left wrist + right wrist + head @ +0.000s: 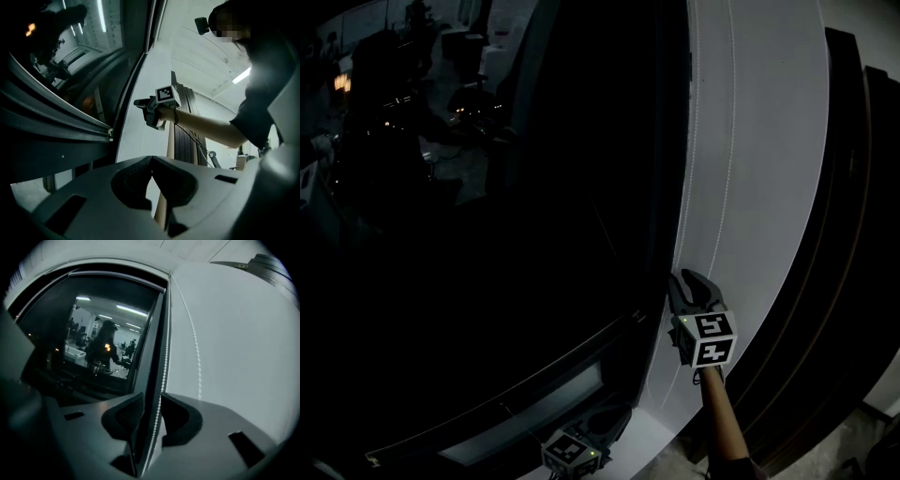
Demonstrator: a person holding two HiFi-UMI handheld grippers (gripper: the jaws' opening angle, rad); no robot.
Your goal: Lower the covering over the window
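Two strands of white bead chain (196,352) hang beside the dark glass window (93,333). The right gripper (152,401) has its jaws apart around one strand. The left gripper (151,158) has its jaws closed together.

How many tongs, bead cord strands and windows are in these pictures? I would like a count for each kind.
Tongs: 2, left tongs and right tongs
Bead cord strands: 2
Window: 1
Total: 5
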